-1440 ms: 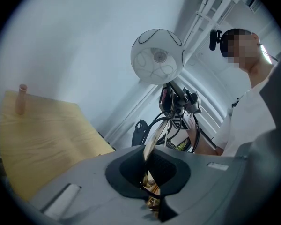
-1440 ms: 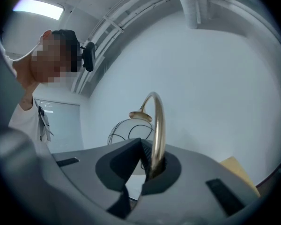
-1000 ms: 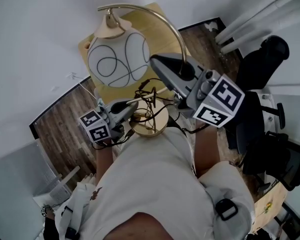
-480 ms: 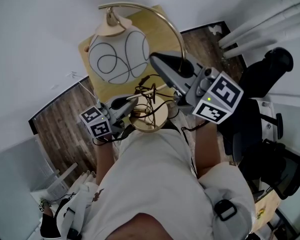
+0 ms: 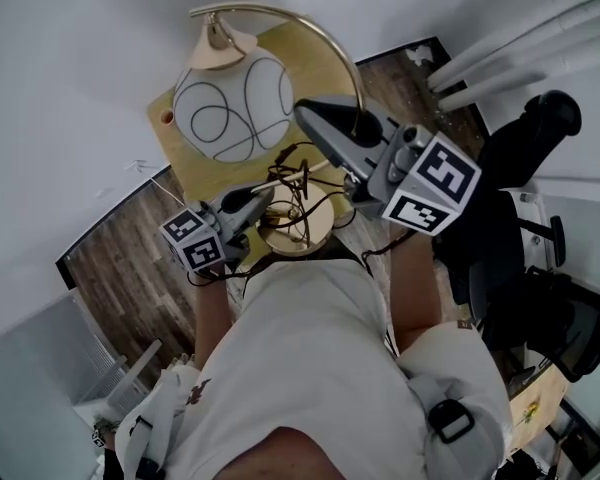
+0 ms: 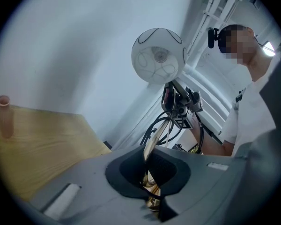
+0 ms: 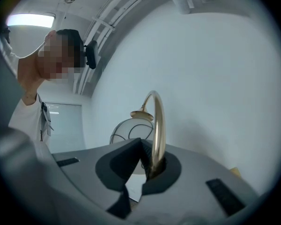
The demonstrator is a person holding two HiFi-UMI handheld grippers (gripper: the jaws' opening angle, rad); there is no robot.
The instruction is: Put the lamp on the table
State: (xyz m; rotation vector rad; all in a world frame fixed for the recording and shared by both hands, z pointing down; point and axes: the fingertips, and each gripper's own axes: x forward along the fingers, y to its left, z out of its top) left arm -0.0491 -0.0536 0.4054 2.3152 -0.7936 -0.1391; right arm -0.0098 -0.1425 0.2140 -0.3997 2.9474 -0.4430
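Head view, nearest first: the person's white shirt (image 5: 310, 368) fills the 6 o'clock half. Just past it, at about 9 o'clock, the left hand-held gripper (image 5: 263, 198) has its jaws closed on the lower brass stem (image 6: 157, 137) of the lamp (image 5: 230, 108), just above the round brass base (image 5: 298, 230). A tangle of black cord (image 5: 298, 190) crowds the stem between the two tools. The right hand-held gripper (image 5: 318, 126), toward 1 o'clock, is clamped on the curved brass arm (image 7: 158, 125) higher up. The arm arches over to 11 o'clock, where the white globe shade (image 5: 220, 123) with black loops hangs over the light wooden worktop (image 5: 310, 48). The base sits at the worktop's near edge; whether it rests on anything cannot be told. A small pinkish vessel (image 6: 4, 116) stands on the worktop's far left side, well apart from the lamp. Dark wood floor (image 5: 120, 258) shows at 8 o'clock. A black office chair (image 5: 540, 138) stands at 3 o'clock, with white rails (image 5: 520, 48) at 2 o'clock. A white wall (image 5: 70, 68) runs behind the worktop.
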